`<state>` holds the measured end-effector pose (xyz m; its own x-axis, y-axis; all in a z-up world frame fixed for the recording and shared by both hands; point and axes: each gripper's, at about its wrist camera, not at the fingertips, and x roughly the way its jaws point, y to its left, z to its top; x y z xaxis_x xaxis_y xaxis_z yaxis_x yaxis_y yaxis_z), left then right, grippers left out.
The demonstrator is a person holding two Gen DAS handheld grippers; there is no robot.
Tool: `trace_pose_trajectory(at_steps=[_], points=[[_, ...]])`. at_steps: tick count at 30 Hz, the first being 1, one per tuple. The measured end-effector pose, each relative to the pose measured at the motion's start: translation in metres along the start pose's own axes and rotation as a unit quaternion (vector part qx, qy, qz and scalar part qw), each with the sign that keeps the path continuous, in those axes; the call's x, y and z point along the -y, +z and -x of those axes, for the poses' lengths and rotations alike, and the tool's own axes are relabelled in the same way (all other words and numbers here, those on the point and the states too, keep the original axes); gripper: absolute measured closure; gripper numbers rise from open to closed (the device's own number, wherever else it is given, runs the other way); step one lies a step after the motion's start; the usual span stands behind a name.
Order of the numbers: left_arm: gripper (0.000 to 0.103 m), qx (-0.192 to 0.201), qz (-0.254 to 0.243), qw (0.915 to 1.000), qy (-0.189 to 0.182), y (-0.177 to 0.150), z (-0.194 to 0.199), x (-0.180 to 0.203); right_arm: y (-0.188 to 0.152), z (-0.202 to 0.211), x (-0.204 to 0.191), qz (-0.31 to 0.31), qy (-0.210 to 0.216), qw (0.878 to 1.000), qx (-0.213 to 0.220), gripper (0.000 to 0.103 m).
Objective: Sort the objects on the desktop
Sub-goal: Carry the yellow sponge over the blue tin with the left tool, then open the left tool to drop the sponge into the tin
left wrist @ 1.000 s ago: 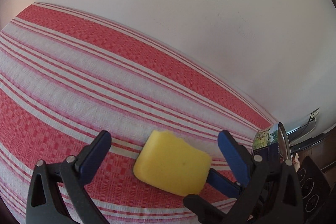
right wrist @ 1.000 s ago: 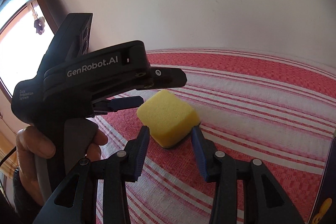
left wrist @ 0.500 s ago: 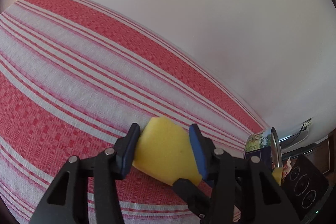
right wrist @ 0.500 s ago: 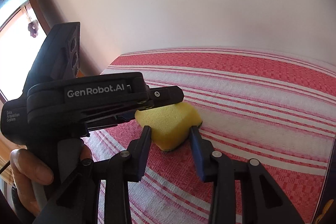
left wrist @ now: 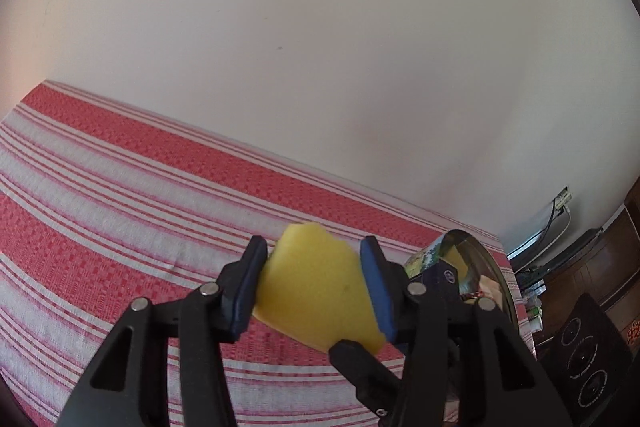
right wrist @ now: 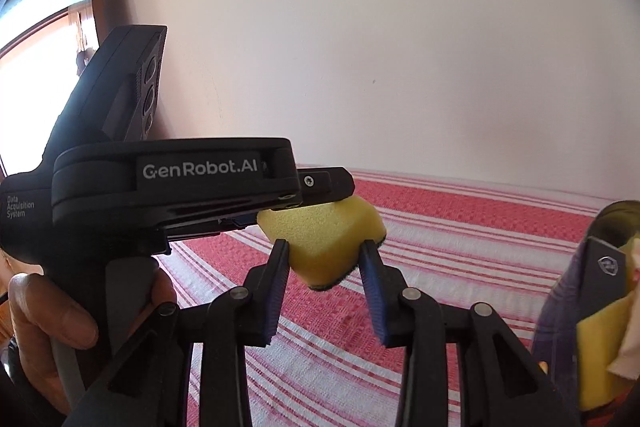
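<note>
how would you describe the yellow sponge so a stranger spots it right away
Start at the red and white striped tablecloth. Just above it, both black grippers pinch one yellow sponge with blue pads. Unlike the yellow piece inside the round tin at the right, it has a dark underside.

place: a home room
table: red-and-white striped cloth point(left wrist: 120, 207) against a plain white wall point(left wrist: 320, 47)
window: wood-framed point(right wrist: 36, 27), daylight behind
corner: dark wood furniture point(left wrist: 600, 259), wall socket point(left wrist: 563, 195) with cables
</note>
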<state>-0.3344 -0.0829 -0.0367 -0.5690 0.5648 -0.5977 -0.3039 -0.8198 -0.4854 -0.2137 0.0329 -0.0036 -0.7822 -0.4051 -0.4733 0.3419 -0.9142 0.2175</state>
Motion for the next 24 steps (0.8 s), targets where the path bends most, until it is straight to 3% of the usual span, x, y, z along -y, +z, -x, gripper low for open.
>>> trace_pose_trajectory(at_steps=[3, 6, 12, 14, 19, 20, 22, 24], points=[[0.054, -0.001, -0.045, 0.9986, -0.025, -0.008, 0.002, 0.043, -0.001, 0.045, 0.016, -0.004, -0.019, 0.999, 0.031, 0.065], [0.054, -0.019, -0.085, 0.9954, -0.040, -0.021, -0.024, 0.097, -0.010, 0.086, 0.045, -0.019, -0.049, 0.998, 0.040, 0.065], [0.050, -0.081, -0.129, 0.9874, -0.042, -0.057, -0.096, 0.173, -0.036, 0.133, 0.119, -0.064, -0.119, 0.991, -0.011, 0.064], [0.049, -0.098, -0.147, 0.9835, -0.039, -0.071, -0.091, 0.190, -0.042, 0.141, 0.140, -0.074, -0.142, 0.987, -0.033, 0.064], [0.036, -0.115, -0.205, 0.9720, -0.016, -0.093, -0.114, 0.238, -0.050, 0.159, 0.184, -0.110, -0.178, 0.977, -0.042, 0.064], [0.027, -0.105, -0.222, 0.9694, -0.006, -0.095, -0.112, 0.246, -0.052, 0.163, 0.189, -0.112, -0.172, 0.978, -0.034, 0.064], [0.016, -0.072, -0.252, 0.9650, 0.007, -0.103, -0.106, 0.261, -0.057, 0.173, 0.196, -0.104, -0.176, 0.979, -0.015, 0.060], [0.003, -0.041, -0.272, 0.9612, 0.024, -0.108, -0.101, 0.270, -0.058, 0.168, 0.198, -0.097, -0.192, 0.977, 0.011, 0.034]])
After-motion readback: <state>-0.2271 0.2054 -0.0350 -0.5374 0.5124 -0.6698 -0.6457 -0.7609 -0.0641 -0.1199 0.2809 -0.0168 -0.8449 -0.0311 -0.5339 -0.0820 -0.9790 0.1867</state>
